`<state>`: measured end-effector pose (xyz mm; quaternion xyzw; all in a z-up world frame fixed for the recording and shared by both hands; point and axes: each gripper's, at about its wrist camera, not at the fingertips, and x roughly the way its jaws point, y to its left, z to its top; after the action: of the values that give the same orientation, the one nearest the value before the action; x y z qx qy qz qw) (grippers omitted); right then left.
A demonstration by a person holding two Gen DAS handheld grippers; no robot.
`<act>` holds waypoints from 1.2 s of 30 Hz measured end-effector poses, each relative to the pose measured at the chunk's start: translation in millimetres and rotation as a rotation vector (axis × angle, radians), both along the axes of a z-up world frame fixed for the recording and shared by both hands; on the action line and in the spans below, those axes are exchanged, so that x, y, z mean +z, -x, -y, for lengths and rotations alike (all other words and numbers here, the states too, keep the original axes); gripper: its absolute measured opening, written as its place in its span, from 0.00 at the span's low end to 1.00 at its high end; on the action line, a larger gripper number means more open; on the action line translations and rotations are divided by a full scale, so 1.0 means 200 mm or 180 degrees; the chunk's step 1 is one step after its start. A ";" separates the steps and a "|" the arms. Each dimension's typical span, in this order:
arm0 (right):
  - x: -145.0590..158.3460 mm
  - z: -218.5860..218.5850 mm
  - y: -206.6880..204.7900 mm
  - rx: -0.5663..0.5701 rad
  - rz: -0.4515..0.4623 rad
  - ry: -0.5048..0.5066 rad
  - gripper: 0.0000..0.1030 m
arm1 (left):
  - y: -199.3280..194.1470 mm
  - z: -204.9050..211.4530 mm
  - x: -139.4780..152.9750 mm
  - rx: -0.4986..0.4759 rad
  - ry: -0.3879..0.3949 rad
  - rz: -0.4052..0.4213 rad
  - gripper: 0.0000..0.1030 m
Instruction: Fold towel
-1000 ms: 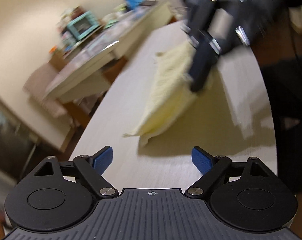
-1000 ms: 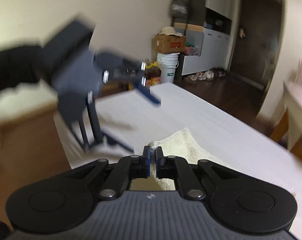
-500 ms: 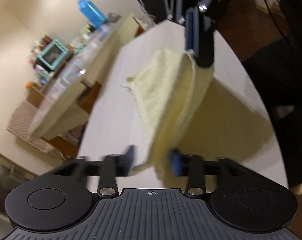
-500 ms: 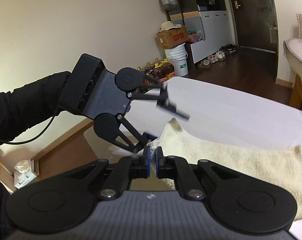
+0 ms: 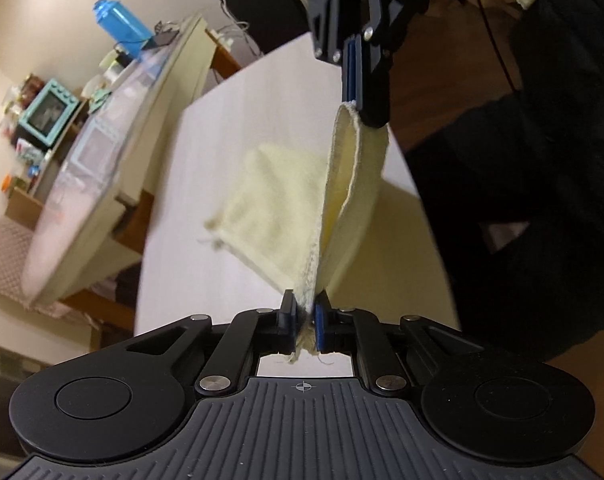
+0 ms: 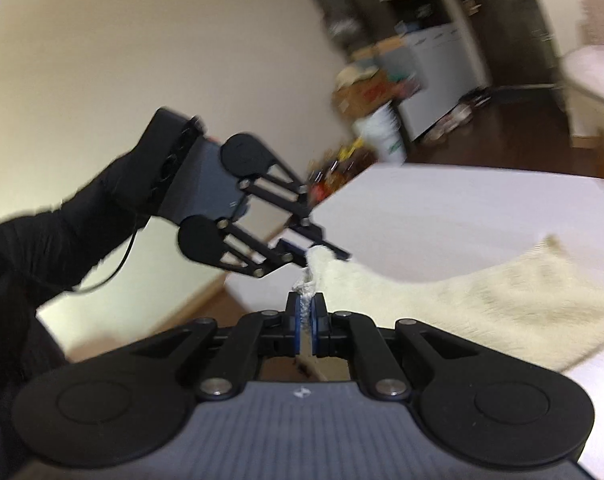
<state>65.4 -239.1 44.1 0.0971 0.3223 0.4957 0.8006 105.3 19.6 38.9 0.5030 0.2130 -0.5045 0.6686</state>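
Note:
A pale yellow towel [image 5: 286, 208] hangs above the white table [image 5: 222, 152], held at two corners. My left gripper [image 5: 305, 312] is shut on one corner of the towel. My right gripper [image 5: 356, 76] is shut on the other corner, higher up across from it. In the right wrist view my right gripper [image 6: 307, 314] pinches the towel's corner and the towel [image 6: 482, 304] trails off to the right onto the table [image 6: 442, 208]. The left gripper [image 6: 322, 250] holds the towel's near corner there.
A second table [image 5: 102, 168] stands to the left with a blue bottle [image 5: 120, 26] and a teal box [image 5: 50, 110]. A white bucket [image 6: 382, 138], boxes and a cabinet stand on the dark floor beyond the table. The table edge is close to both grippers.
My left gripper moved onto the towel's free corner and shut on it. Both grippers have lifted the towel's near edge off the table.

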 end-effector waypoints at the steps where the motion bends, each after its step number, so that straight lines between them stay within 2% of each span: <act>1: -0.01 0.07 -0.03 -0.0175 -0.0035 -0.0097 0.05 | -0.05 0.04 0.01 -0.0034 -0.0034 -0.0039 0.09; 6: -0.13 0.31 -0.18 -0.0791 -0.0212 -0.0310 0.05 | -0.30 0.28 0.00 -0.0144 -0.0226 -0.0130 0.09; 11: -0.29 0.45 -0.32 -0.1153 -0.0366 -0.0392 0.05 | -0.53 0.50 -0.10 -0.0181 -0.0404 -0.0178 0.09; 16: -0.42 0.50 -0.43 -0.1344 -0.0509 -0.0403 0.05 | -0.66 0.60 -0.21 -0.0162 -0.0467 -0.0302 0.10; 21: -0.48 0.46 -0.51 -0.1489 -0.0549 -0.0366 0.05 | -0.75 0.64 -0.27 -0.0127 -0.0415 -0.0370 0.14; 25: -0.47 0.48 -0.47 -0.1579 -0.0434 -0.0263 0.06 | -0.78 0.65 -0.29 -0.0068 -0.0416 -0.0363 0.29; 26: -0.46 0.49 -0.45 -0.1600 -0.0404 -0.0236 0.12 | -0.80 0.66 -0.30 -0.0024 -0.0407 -0.0366 0.33; 29: -0.45 0.51 -0.42 -0.1665 -0.0312 -0.0156 0.18 | -0.82 0.64 -0.30 0.0093 -0.0299 -0.0340 0.43; 32: -0.43 0.52 -0.39 -0.1729 -0.0219 -0.0076 0.24 | -0.85 0.62 -0.27 0.0209 -0.0171 -0.0343 0.50; 36: -0.41 0.54 -0.35 -0.1775 -0.0089 0.0032 0.25 | -0.87 0.59 -0.25 0.0414 0.0049 -0.0375 0.53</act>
<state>134.9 -346.2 -37.8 0.1850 0.2966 0.2532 0.9020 280.2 -98.4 -11.0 0.4524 0.2804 -0.4904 0.6901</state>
